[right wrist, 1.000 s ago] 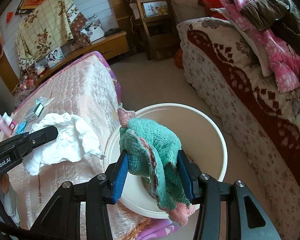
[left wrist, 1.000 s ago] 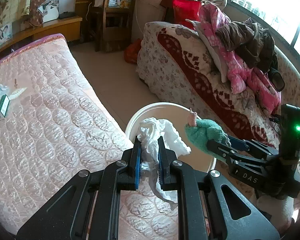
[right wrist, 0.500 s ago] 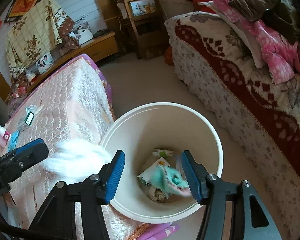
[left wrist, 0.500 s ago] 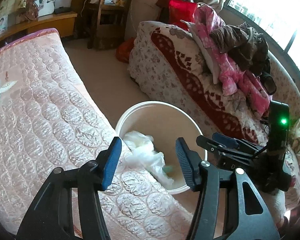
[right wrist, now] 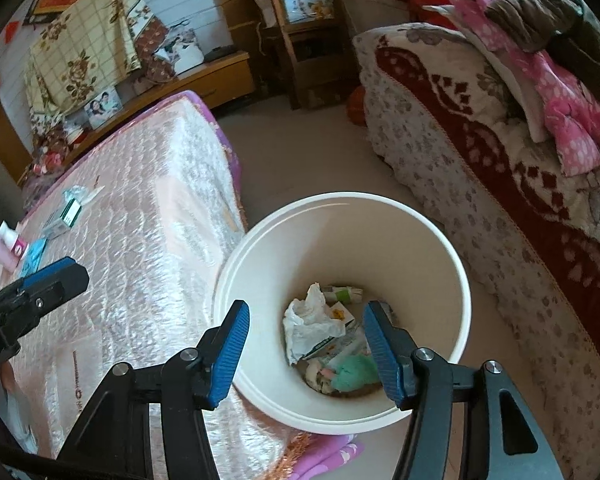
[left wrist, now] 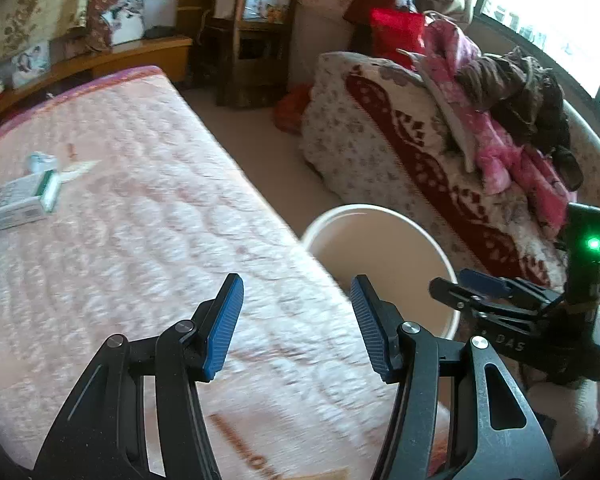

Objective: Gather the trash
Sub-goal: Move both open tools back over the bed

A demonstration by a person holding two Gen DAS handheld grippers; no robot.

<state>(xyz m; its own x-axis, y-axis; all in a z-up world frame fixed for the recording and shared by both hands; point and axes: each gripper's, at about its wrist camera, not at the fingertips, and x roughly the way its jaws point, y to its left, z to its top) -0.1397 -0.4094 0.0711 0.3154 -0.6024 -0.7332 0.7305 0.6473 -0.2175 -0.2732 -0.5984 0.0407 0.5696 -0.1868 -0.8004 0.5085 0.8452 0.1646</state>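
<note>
Trash (right wrist: 314, 322) in bin (right wrist: 428, 240), below right gripper (right wrist: 306, 352)

Daylight from blown-out window (left wrist: 548, 12) at right; left view motion-blurred, fisheye edges warped, dark.

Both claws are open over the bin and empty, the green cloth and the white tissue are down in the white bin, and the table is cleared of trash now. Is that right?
Not quite: the table is not cleared. The right wrist view shows a green-and-white box, a pink bottle and a blue packet on it. The rest holds: left claw and right claw open and empty, green cloth and white tissue in the white bin.
</note>
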